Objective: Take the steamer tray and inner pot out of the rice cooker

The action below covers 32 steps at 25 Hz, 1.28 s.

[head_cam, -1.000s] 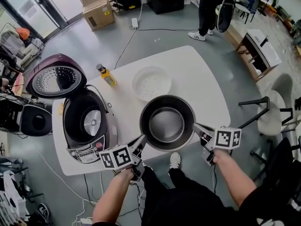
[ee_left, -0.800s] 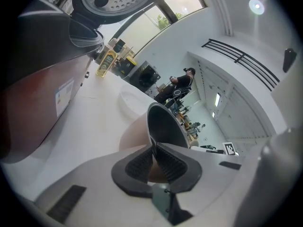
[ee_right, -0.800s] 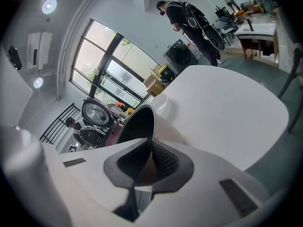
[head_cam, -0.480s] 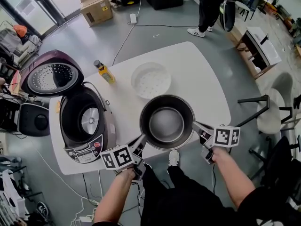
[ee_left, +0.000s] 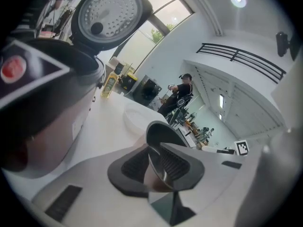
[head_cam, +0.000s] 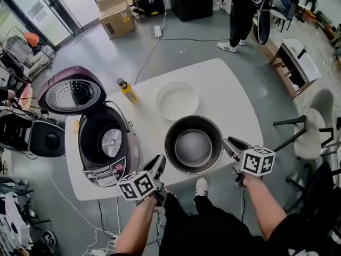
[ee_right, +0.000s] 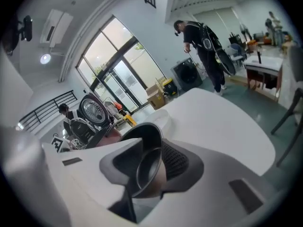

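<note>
Resting on the white counter [head_cam: 229,97] close to its six o'clock edge, the inner pot [head_cam: 193,145] stands upright and empty, out of the rice cooker [head_cam: 129,148]. The steamer tray [head_cam: 177,100], a shallow white perforated dish, lies on the counter just at the pot's eleven o'clock, apart from it.

The cooker stands at the pot's nine o'clock, its cavity bare down to the round heating plate. Its purple lid [head_cam: 72,94] is thrown open toward ten o'clock, showing the dotted inner plate. A small bottle of yellow liquid [head_cam: 128,91] stands upright between the lid and the steamer tray.

The left gripper [head_cam: 159,163] sits at the pot's seven o'clock, its marker cube [head_cam: 139,184] toward the person. In the left gripper view the pot's thin rim runs between the ribbed pads, and the jaws have just been opening: they are slightly spread, with a gap showing beside the rim.

The right gripper [head_cam: 230,143] sits at the pot's four o'clock, its cube [head_cam: 258,161] behind it. Its jaws have also just been opening; the right gripper view shows the rim between them with slack on both sides, not pinched.

Away from the counter, at one o'clock, another person in dark clothes [head_cam: 245,7] stands on the grey floor, and a cardboard box [head_cam: 120,19] sits at eleven o'clock.
</note>
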{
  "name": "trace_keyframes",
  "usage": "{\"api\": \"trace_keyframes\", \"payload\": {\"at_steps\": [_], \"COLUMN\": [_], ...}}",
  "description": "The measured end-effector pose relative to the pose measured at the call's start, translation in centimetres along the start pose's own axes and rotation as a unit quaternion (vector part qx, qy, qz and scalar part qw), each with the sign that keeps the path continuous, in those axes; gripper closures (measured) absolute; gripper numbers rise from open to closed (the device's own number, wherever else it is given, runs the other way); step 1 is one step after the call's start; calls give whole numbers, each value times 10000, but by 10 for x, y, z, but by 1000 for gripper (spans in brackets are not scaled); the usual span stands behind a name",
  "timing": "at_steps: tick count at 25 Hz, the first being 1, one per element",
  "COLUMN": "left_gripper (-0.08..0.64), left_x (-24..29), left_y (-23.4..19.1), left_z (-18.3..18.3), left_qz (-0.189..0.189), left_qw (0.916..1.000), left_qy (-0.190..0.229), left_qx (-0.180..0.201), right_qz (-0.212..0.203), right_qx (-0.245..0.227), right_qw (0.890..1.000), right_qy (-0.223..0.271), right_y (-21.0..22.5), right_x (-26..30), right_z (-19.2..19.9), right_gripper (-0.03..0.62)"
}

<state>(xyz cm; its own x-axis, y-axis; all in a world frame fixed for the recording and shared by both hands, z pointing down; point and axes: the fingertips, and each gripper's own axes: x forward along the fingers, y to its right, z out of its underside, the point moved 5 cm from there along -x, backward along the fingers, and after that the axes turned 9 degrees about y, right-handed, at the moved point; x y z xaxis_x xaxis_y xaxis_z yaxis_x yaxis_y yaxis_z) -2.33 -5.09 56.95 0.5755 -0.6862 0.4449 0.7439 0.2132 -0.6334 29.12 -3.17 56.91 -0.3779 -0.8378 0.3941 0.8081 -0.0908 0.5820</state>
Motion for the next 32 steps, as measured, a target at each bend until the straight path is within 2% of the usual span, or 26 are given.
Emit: {"api": "trace_keyframes", "payload": {"at_steps": [3, 5, 7, 10, 14, 20, 22, 24, 30, 32], "left_gripper": [483, 477, 446, 373, 366, 368, 368, 372, 388, 407], "left_x": [-14, -25, -37, -54, -83, -125, -138, -150, -175, -184], "left_y": [13, 26, 42, 62, 77, 101, 101, 98, 89, 83], "left_z": [-31, -55, -77, -103, -128, -160, -170, -177, -192, -197], "left_qz": [-118, -172, -136, -103, -322, -752, -877, -981, -1166, -1206], "left_qw": [9980, 9933, 9866, 9741, 9502, 8985, 8863, 8787, 8628, 8592], "left_qy": [426, 754, 1043, 1387, 1920, 2641, 2807, 2944, 3122, 3157], "left_qx": [457, 855, 1251, 1782, 2436, 3425, 3577, 3628, 3802, 3842], "right_qz": [-85, -216, -362, -602, -848, -1189, -1303, -1413, -1625, -1728], "right_qx": [-643, -1106, -1585, -2215, -2912, -3534, -3674, -3770, -3948, -3938], "right_qw": [9970, 9912, 9823, 9647, 9376, 9018, 8921, 8851, 8737, 8728], "right_qy": [423, 692, 931, 1291, 1699, 2185, 2287, 2334, 2329, 2308], "right_y": [-27, -52, -78, -118, -166, -224, -245, -263, -304, -315], "right_x": [-10, -14, -16, -15, -17, -16, -14, -10, 3, 6], "right_z": [-32, -52, -69, -87, -104, -119, -120, -117, -109, -105], "right_gripper": [489, 489, 476, 419, 403, 403, 403, 403, 413, 453]}}
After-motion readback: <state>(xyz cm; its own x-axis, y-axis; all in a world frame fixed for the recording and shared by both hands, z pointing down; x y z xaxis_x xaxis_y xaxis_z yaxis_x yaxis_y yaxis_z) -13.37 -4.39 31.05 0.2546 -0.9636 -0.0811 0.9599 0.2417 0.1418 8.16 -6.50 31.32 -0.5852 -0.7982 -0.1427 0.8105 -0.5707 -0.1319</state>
